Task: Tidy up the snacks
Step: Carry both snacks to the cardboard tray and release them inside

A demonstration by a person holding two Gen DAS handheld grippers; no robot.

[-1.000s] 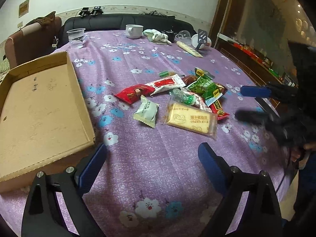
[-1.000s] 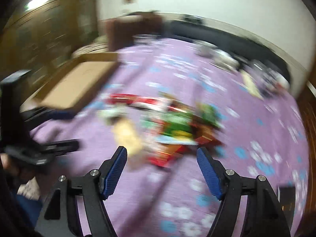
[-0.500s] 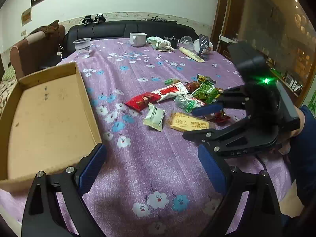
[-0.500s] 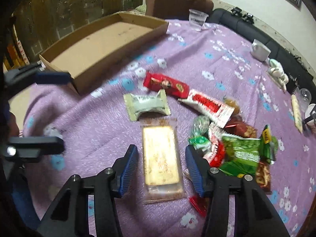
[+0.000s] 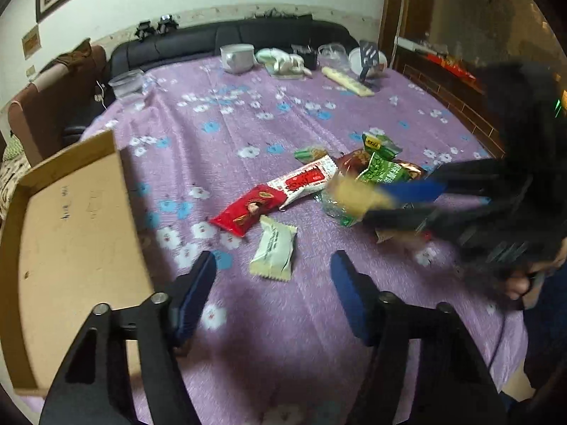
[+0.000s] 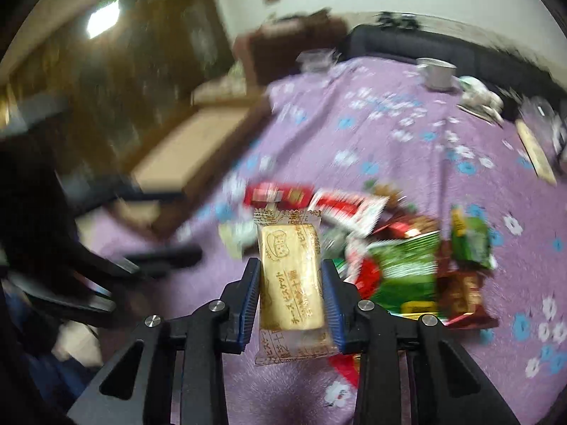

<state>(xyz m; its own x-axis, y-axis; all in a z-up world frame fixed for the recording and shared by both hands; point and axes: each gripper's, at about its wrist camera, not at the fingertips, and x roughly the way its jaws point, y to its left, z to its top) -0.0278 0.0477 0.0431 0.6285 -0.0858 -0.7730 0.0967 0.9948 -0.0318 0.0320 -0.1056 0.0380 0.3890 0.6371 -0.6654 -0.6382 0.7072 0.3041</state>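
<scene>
Right hand-held gripper point(image 6: 290, 283) has lifted the biscuit packet point(image 6: 290, 276).

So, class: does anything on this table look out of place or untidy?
Yes. The snack packets lie in a loose overlapping heap on the tablecloth, none in the cardboard tray. The right gripper holds only the biscuit pack.

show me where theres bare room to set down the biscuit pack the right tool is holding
The cardboard box floor is bare, left of the white-green packet. Open cloth also lies between the left tool and that packet, and beyond the red packet toward the cup. The snack pile by the right tool is crowded.
</scene>
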